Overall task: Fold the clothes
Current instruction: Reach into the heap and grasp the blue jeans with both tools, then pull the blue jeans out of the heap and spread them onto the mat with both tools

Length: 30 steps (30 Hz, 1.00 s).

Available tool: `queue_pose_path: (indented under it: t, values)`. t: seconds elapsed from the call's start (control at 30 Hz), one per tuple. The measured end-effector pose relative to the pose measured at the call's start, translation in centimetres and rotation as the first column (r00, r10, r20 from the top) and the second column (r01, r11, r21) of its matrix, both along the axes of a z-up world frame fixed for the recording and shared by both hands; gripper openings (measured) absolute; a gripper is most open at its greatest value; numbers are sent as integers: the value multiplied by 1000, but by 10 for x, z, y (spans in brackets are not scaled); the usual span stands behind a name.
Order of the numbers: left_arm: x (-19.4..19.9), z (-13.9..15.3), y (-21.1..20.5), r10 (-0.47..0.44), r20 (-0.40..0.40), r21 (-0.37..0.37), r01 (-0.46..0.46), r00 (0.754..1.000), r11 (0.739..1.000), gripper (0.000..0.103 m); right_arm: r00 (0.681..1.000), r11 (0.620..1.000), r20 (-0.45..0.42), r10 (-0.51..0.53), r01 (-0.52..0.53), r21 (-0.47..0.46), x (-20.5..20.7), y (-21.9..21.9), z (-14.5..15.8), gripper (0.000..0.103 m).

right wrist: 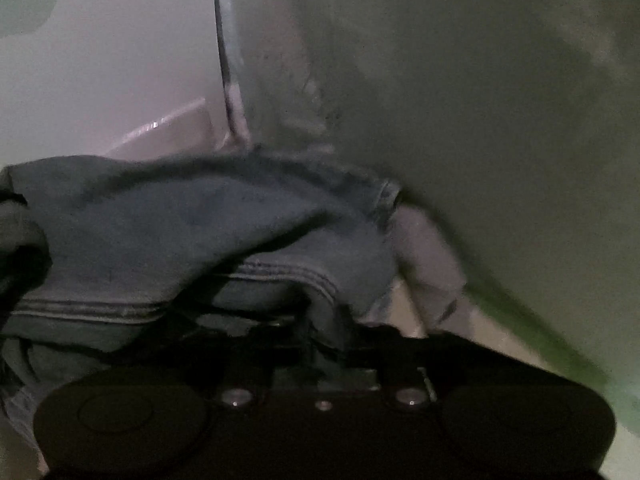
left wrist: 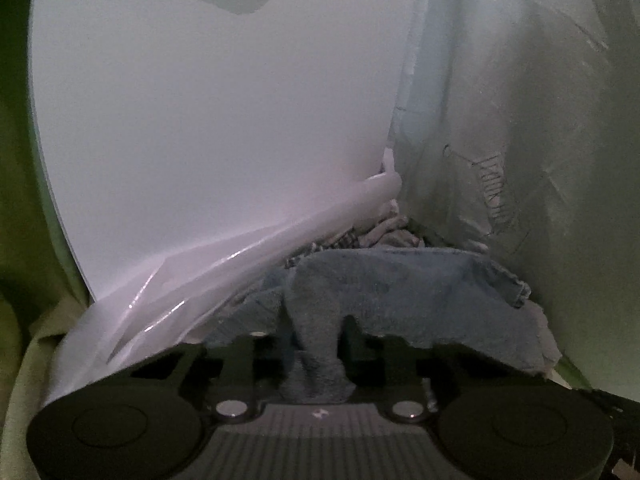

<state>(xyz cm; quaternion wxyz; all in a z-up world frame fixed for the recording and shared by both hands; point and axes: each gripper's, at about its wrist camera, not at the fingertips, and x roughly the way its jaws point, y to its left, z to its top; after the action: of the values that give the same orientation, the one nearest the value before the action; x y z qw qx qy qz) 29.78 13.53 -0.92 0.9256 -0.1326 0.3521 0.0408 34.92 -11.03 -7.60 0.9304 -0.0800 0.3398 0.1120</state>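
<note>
Left hand-held gripper (left wrist: 320,344): closed on a bunched fold of the blue denim garment (left wrist: 400,284); the cloth is pinched between the two dark fingers and hangs down over the gripper body at the near edge of the left wrist view
Right hand-held gripper (right wrist: 328,344): closed on a seamed edge of the same blue denim garment (right wrist: 192,220); a double-stitched seam runs from the left of the right wrist view down into the gap between the fingers
Denim garment: lifted and draped between the two grippers, crumpled, with a hemmed corner sticking out on the right in both views; it fills the near and middle part of each view
White plastic wall (left wrist: 208,128): smooth, pale, curved surface rising on the left and far side of the left wrist view, with a glossy rim or ledge (left wrist: 256,248) running diagonally just beside the denim
Clear plastic sheet (left wrist: 520,140): wrinkled, translucent film on the right of the left wrist view, with faint printed lettering that is too blurred to read
Other clothes (left wrist: 384,232): a small heap of light, partly checked fabric lying just beyond the denim, in the corner where the white wall meets the plastic sheet
Pale grey cloth (right wrist: 428,248): a soft lump just to the right of the denim's hemmed corner in the right wrist view
Image quality: both views are dim and the right wrist view is blurred
</note>
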Motion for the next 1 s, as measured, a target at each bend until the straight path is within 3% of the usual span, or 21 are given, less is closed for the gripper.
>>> queue_pose_path:
  t: [0.13,0.27,0.43,0.6,0.67,0.77,0.8,0.9,0.93,1.0]
  values:
    - [-25,28,-14,-64,84,24,62,994,998,16,992,999,122,-34,38,-29,-37,-13,31,9]
    - [-62,65,-36,-127,182,66,117,975,991,15,961,992,254,-106,119,-36,-90,-39,68,8]
    - [-131,99,-73,-220,244,54,213,944,976,15,883,957,391,-261,290,-17,-186,-103,102,7]
    - [-218,106,-147,-397,240,31,402,886,915,14,803,888,450,-391,457,-44,-299,-193,114,7]
    - [-252,104,-180,-471,229,19,480,852,877,15,759,839,463,-458,541,-56,-340,-229,114,7]
    - [-295,85,-237,-592,160,-44,605,790,795,17,677,734,436,-593,677,-54,-395,-292,109,7]
    - [-307,76,-256,-634,127,-75,644,763,761,20,651,697,416,-635,715,-56,-410,-312,105,7]
    - [-343,56,-297,-711,60,-89,713,701,695,22,580,591,322,-748,803,-74,-449,-370,87,2]
    - [-354,52,-307,-722,43,-68,723,691,687,23,551,553,291,-782,829,-83,-462,-389,80,2]
    - [-359,45,-313,-706,18,-54,706,708,706,32,486,475,229,-844,874,-105,-488,-428,68,3]
